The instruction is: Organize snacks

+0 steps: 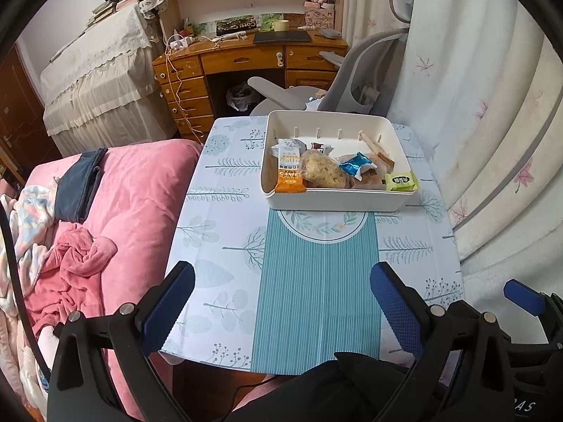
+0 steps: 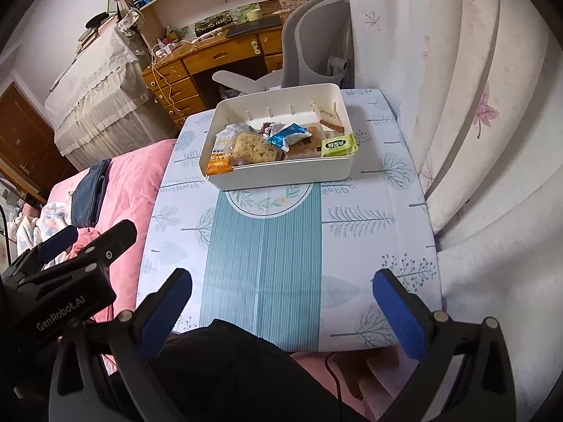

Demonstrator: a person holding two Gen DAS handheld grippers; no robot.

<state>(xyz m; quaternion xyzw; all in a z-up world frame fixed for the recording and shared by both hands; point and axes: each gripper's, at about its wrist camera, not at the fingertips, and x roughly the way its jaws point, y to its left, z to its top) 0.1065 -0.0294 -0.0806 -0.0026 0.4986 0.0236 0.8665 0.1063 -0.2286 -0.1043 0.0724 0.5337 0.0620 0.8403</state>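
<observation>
Several wrapped snacks lay together inside the white bin point(image 1: 337, 195) at the far end of the small table point(image 1: 218, 232), and none could be seen on the cloth outside it. Taken from left to right, an orange-and-white bar point(image 1: 289, 167) leaned against the bin's left wall, a clear-wrapped rice cake point(image 1: 324, 170) lay just beside it, a blue packet point(image 1: 356, 165) rested partly on top of the brownish packets in the middle, and a green packet point(image 1: 401, 182) sat tucked into the near right corner. A pale wrapped wafer point(image 1: 374, 146) was propped toward the back right. The pile was loose and overlapping, not sorted by the slots along the back wall.

Nearer the camera, the left gripper point(image 1: 281, 302) hovered over the table's near edge with its blue pads spread wide and nothing between them. The right gripper point(image 2: 281, 302) hung likewise, jaws parted and empty, over the striped teal mat point(image 2: 264, 263). Both were well apart from the bin, probably held back so the whole table stayed in sight.

This arrangement would fit either snacks gathered into the bin as the job's result, or a heap waiting to be lifted out and laid in order; the pictures could not settle which. The crinkly wrappers would likely slip if pinched by an edge.
</observation>
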